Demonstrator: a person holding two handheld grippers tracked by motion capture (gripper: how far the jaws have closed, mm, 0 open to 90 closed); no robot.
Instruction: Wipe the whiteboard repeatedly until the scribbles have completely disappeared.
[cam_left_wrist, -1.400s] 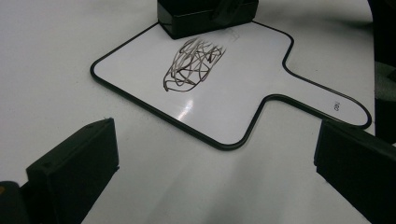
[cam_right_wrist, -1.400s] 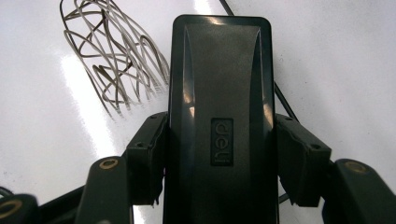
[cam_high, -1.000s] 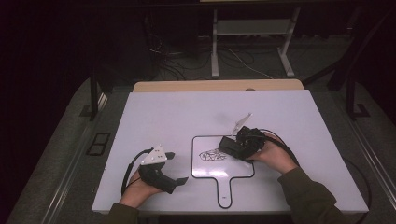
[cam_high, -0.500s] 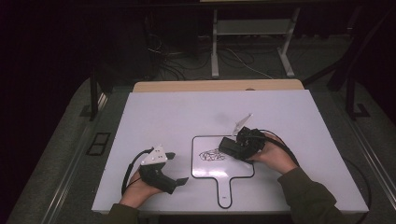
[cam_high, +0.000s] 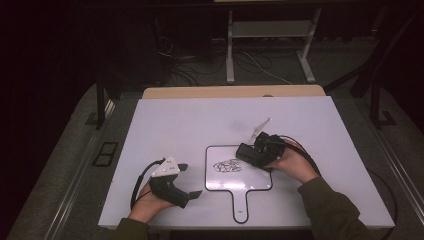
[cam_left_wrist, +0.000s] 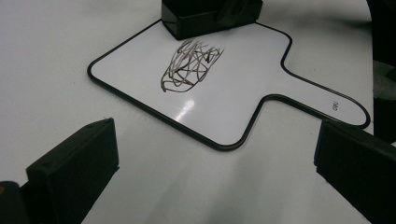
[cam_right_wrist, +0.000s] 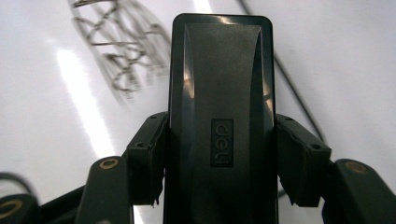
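Eraser (cam_right_wrist: 219, 121) beside scribble (cam_high: 227, 166), whiteboard (cam_high: 220, 182) edge near.

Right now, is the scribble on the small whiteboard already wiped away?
No, the scribble is intact on the whiteboard, with the eraser beside it.

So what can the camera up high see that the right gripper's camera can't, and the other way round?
The high view alone takes in the person's left gripper, jaws open over the white table, and the small whiteboard's handle. The right gripper view alone gives the close-up: the right gripper is shut on a black eraser, with a raised label on the eraser's back. Both take in that eraser beside the dark scribble on the whiteboard.
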